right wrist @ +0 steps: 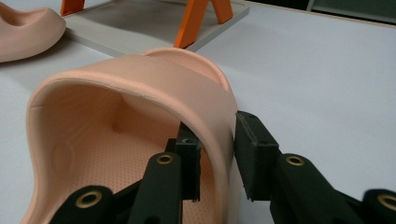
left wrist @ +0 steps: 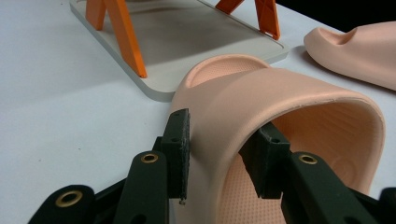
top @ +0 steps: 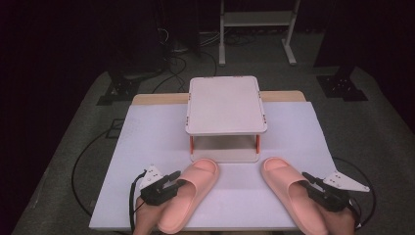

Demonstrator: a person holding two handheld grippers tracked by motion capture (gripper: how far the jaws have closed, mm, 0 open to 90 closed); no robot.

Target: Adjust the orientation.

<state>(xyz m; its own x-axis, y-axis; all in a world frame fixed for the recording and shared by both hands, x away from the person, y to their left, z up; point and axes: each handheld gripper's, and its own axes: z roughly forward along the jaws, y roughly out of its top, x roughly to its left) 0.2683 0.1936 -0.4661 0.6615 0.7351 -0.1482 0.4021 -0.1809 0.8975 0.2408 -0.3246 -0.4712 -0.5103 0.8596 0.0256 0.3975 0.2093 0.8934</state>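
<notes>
Two pink slippers lie on the white table (top: 147,142), toes toward a small two-level shelf (top: 226,105) with orange legs. My left gripper (top: 171,182) is shut on the left slipper (top: 193,193). In the left gripper view its jaws (left wrist: 222,156) clamp the outer side wall of the strap (left wrist: 280,98), one jaw outside and one inside. My right gripper (top: 313,186) is shut on the right slipper (top: 288,188). In the right gripper view it (right wrist: 219,154) pinches that slipper's strap wall (right wrist: 140,88) the same way. Both slippers rest on the table.
The shelf's lower board (left wrist: 187,46) lies just past the slipper toes, its open front facing me. Its top board overhangs that space. The other slipper (left wrist: 355,51) (right wrist: 23,32) shows off to the side in each gripper view. Cables and a stand frame (top: 257,29) are on the floor behind.
</notes>
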